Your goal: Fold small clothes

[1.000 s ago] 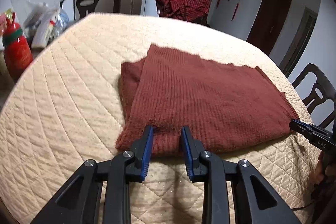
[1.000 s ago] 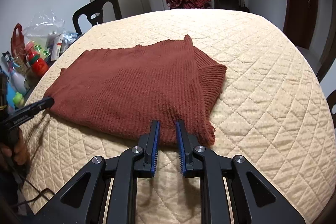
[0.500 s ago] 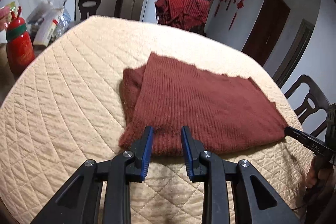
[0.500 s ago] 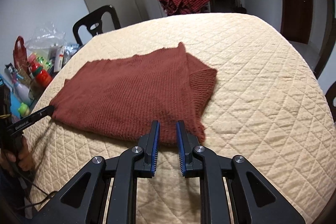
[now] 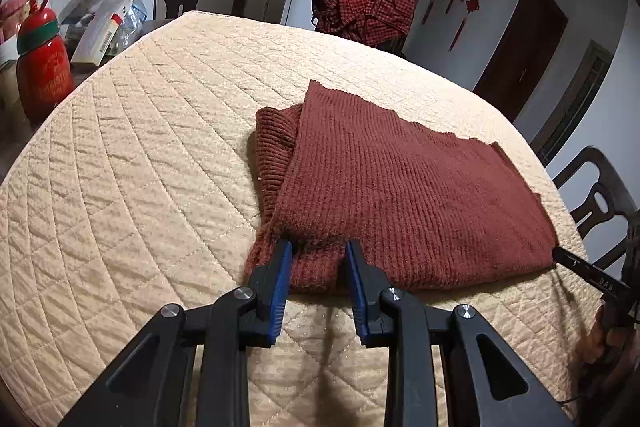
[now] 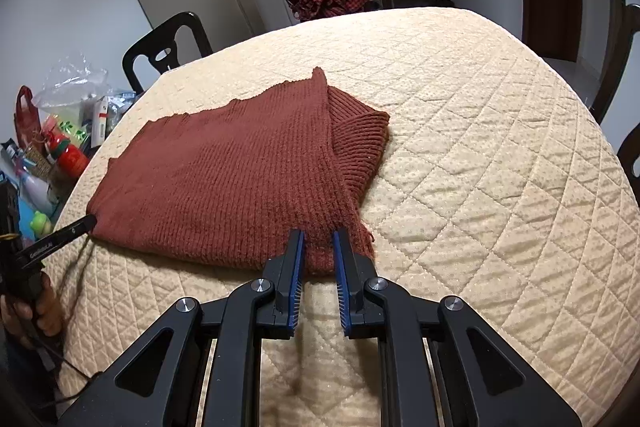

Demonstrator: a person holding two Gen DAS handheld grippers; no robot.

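Rust knit garment lying folded on the quilted counter, a tool at each near corner.

The counter [image 5: 120, 167] carries the sweater [image 5: 400, 195] near its middle, a ribbed part poking out underneath. The left tool [image 5: 318, 255] and right tool [image 6: 318, 243] each straddle the near hem, jaws partly open, apparently not clamped. Lifting now could catch only the top layer, undoing the fold.

Left gripper [image 5: 319, 247], right gripper [image 6: 318, 237]: black frames; blue ribbed pads [image 5: 282, 279]; silver screws [image 5: 245, 293].
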